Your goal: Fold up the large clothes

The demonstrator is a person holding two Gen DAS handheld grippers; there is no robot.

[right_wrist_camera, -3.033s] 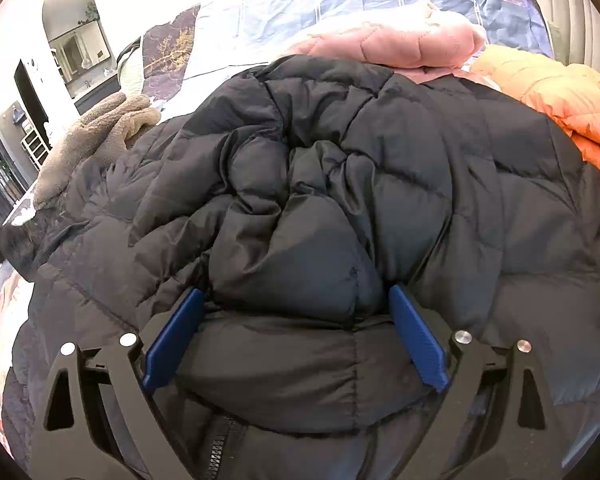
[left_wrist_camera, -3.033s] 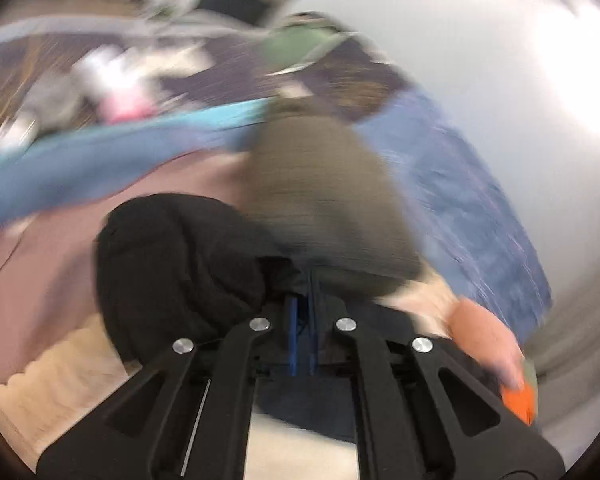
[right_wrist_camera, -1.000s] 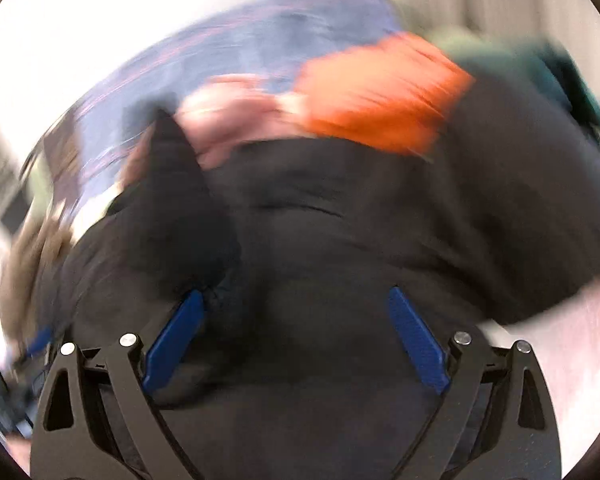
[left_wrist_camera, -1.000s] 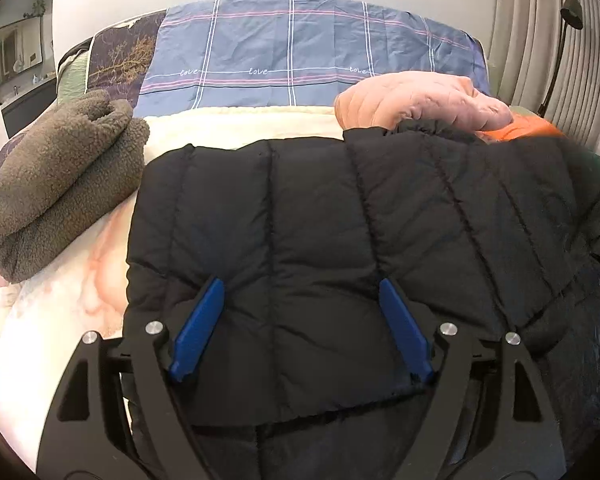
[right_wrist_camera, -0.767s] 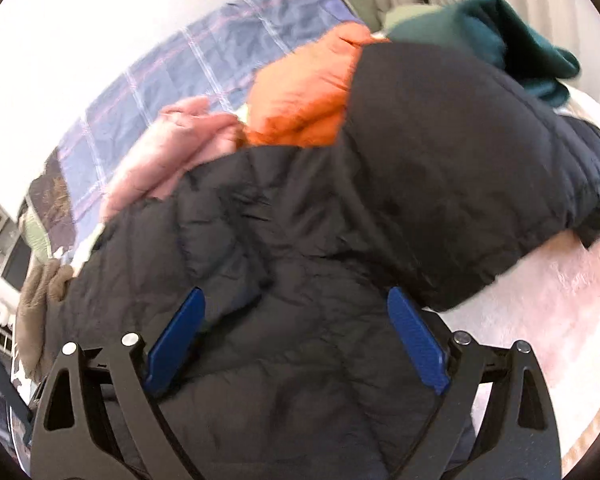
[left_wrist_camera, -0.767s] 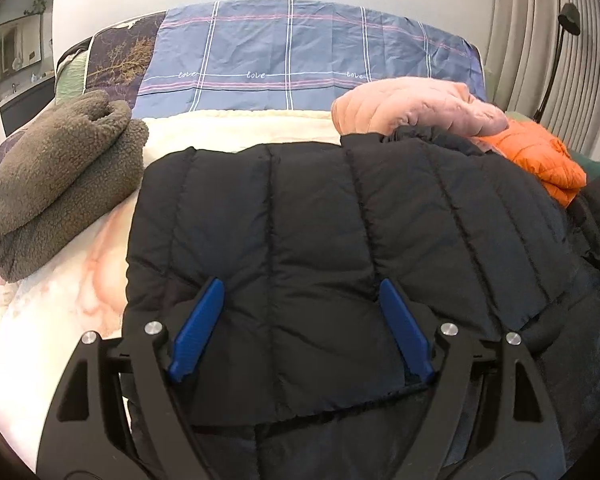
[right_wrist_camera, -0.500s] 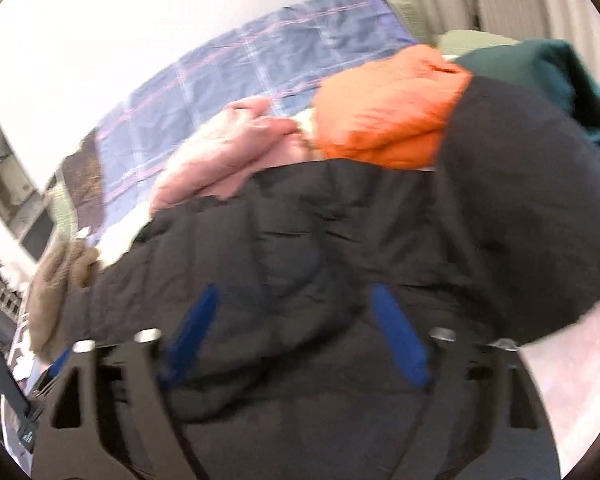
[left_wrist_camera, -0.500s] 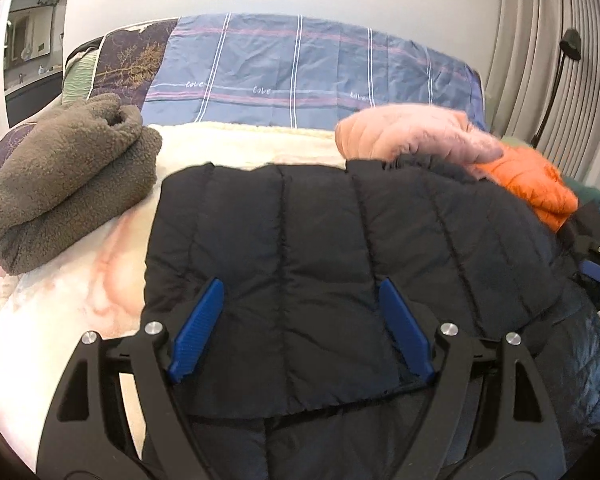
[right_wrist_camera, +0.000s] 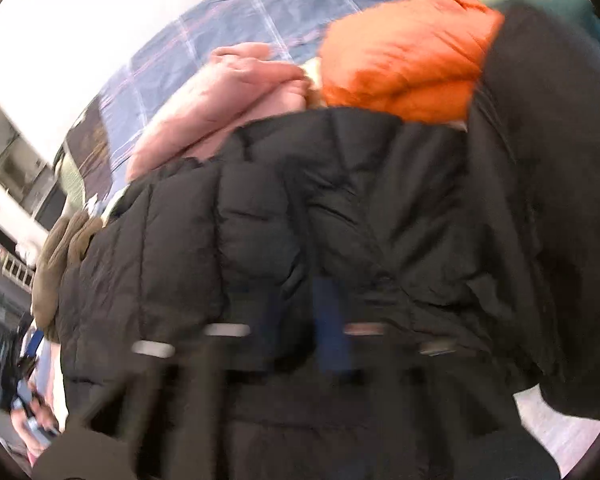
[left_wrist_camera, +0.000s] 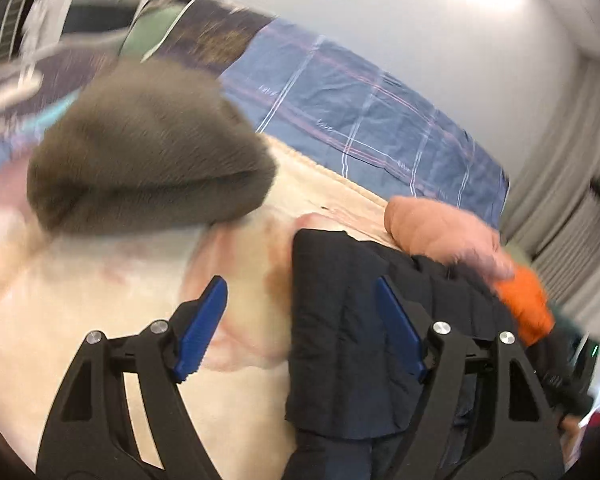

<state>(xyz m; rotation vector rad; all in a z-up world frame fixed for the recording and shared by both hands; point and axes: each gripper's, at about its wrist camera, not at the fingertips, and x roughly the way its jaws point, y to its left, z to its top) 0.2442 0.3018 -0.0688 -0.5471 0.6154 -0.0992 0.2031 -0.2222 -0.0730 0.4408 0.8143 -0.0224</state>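
A black quilted puffer jacket (left_wrist_camera: pixel 340 320) lies on the cream bed blanket (left_wrist_camera: pixel 236 272). In the left wrist view my left gripper (left_wrist_camera: pixel 300 328) is open and empty, straddling the jacket's left edge. In the right wrist view the jacket (right_wrist_camera: pixel 260 220) fills the frame. My right gripper (right_wrist_camera: pixel 304 320) is motion-blurred; its blue pads (right_wrist_camera: pixel 332 320) stand close together over a fold of the jacket, and whether they pinch it is unclear.
A folded brown fleece (left_wrist_camera: pixel 148 152) lies at the left. A pink jacket (left_wrist_camera: pixel 436 228) and an orange jacket (left_wrist_camera: pixel 524 308) lie behind the black one. A blue plaid cover (left_wrist_camera: pixel 360 120) lies at the head of the bed.
My left gripper has swung left, off the jacket's middle to its left edge, still open. My right gripper's pads have come together from wide open, over the jacket.
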